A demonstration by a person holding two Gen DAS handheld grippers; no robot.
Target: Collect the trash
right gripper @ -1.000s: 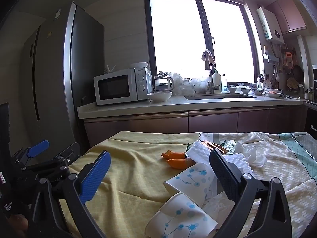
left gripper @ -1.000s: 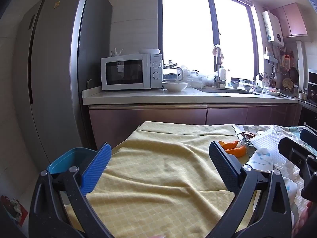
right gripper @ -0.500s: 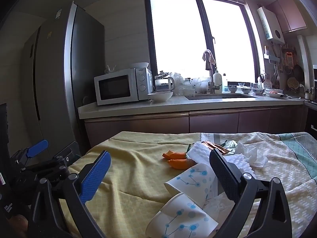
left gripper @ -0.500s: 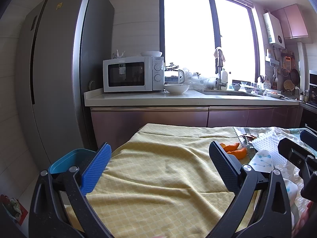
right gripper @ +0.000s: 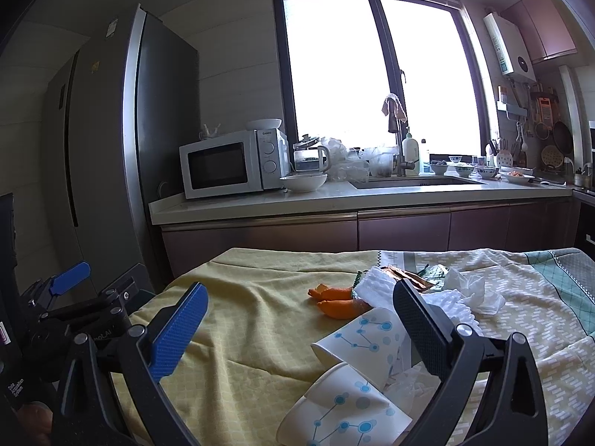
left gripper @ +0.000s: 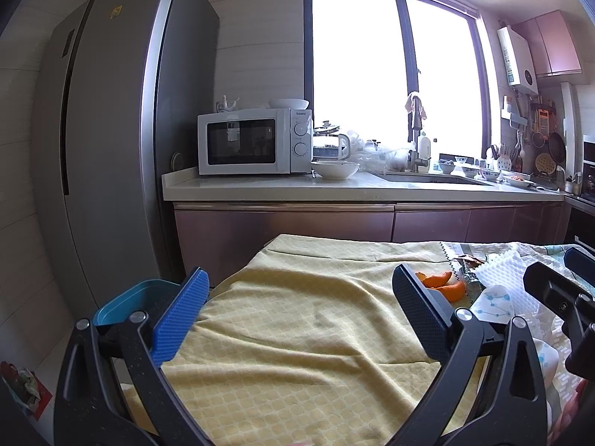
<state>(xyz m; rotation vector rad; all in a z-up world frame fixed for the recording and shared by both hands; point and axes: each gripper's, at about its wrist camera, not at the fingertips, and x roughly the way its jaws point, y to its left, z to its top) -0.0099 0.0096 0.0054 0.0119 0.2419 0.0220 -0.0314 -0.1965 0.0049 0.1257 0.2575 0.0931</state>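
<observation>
Nearest the lens in the right wrist view, the right gripper (right gripper: 299, 330) fills the bottom of the frame with its jaws spread wide and nothing between them. It is held level above the table, facing the trash, which suits an approach before a grasp.

Just beyond it, in the lower centre of that frame, two paper cups (right gripper: 357, 379) lie on their sides on the yellow cloth (right gripper: 253, 327), one partly over the other. Their open mouths face left, so a rim is probably the easiest place to pinch. Behind them, at centre frame, lie the orange peels (right gripper: 336, 303), touching a white foam net (right gripper: 375, 286). To the right are a crumpled tissue (right gripper: 472, 290) and some wrappers (right gripper: 412, 277); the wrappers are partly hidden and their number cannot be told. All the trash is gathered in one cluster on the right half of the cloth.

In the left wrist view, the left gripper (left gripper: 299, 321) is likewise wide apart and empty, over bare cloth at the bottom of the frame. A blue bin (left gripper: 130, 301) sits at lower left, beside the table edge, likely placed there to receive the trash within reach of this hand.

In the background, a microwave (left gripper: 254, 141) stands on the counter beside the refrigerator (left gripper: 111, 130).
</observation>
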